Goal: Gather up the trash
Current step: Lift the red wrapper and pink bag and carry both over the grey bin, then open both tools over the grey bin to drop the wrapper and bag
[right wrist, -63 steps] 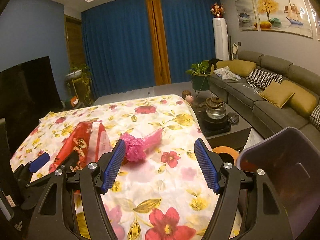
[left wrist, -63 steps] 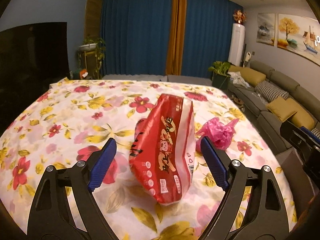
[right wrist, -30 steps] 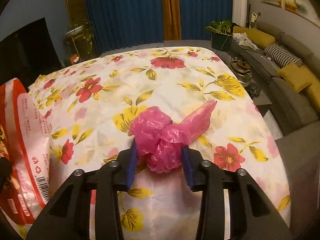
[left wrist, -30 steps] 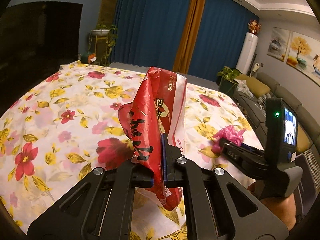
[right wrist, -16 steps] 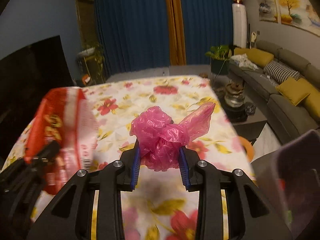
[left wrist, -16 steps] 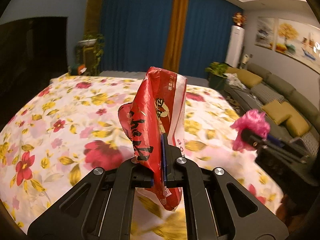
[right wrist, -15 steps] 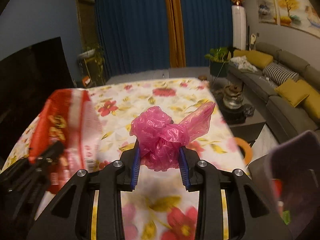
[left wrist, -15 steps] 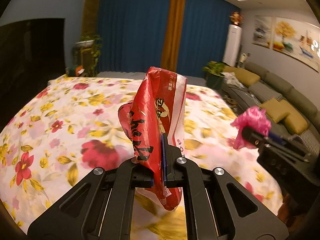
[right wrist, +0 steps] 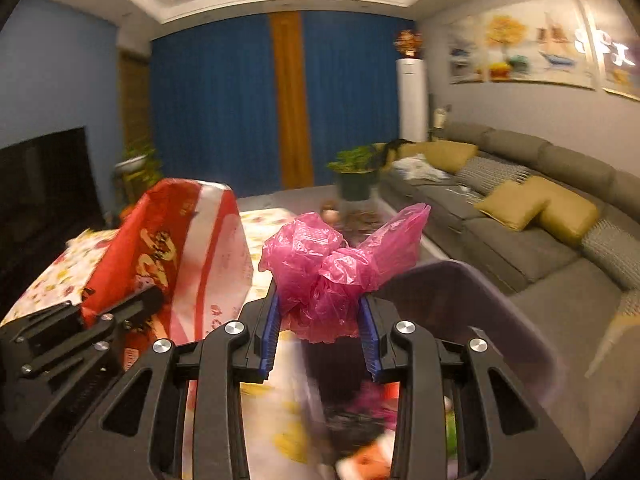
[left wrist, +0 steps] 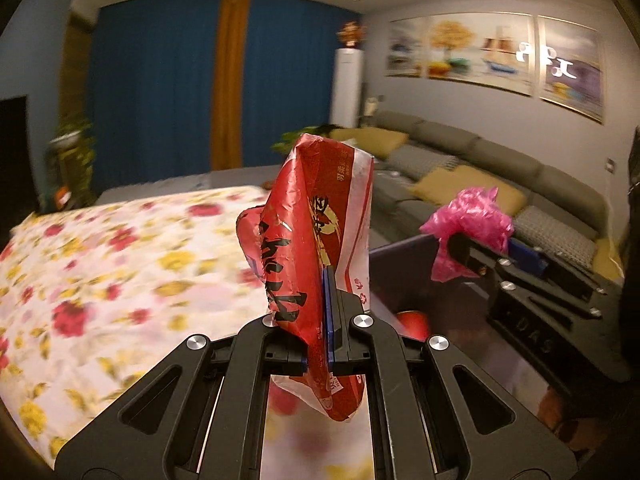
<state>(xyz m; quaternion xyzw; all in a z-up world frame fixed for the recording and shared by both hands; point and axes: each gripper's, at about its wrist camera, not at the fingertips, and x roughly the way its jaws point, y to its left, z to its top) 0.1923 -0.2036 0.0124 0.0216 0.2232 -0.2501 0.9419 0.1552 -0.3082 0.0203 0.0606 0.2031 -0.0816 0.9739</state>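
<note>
My left gripper [left wrist: 325,312] is shut on a red and white plastic wrapper [left wrist: 316,236], which stands up out of the jaws over the right edge of the flowered table [left wrist: 120,264]. The same wrapper [right wrist: 172,256] shows at the left in the right wrist view, held by the left gripper [right wrist: 148,304]. My right gripper [right wrist: 320,320] is shut on a crumpled pink plastic bag [right wrist: 332,268], held above the dark purple bin [right wrist: 500,312]. In the left wrist view the pink bag [left wrist: 468,228] and right gripper [left wrist: 460,252] hang over the bin [left wrist: 404,264].
The bin holds several pieces of trash [right wrist: 368,432]. A grey sofa [right wrist: 540,220] with yellow cushions runs along the right wall. A potted plant [right wrist: 356,172] stands beyond the table, before blue curtains [right wrist: 224,112]. A dark screen [right wrist: 44,184] is at the left.
Both grippers have lifted their loads off the table and swung right toward the bin. The pink bag now hangs above the bin's opening; the wrapper is at the table's right edge.
</note>
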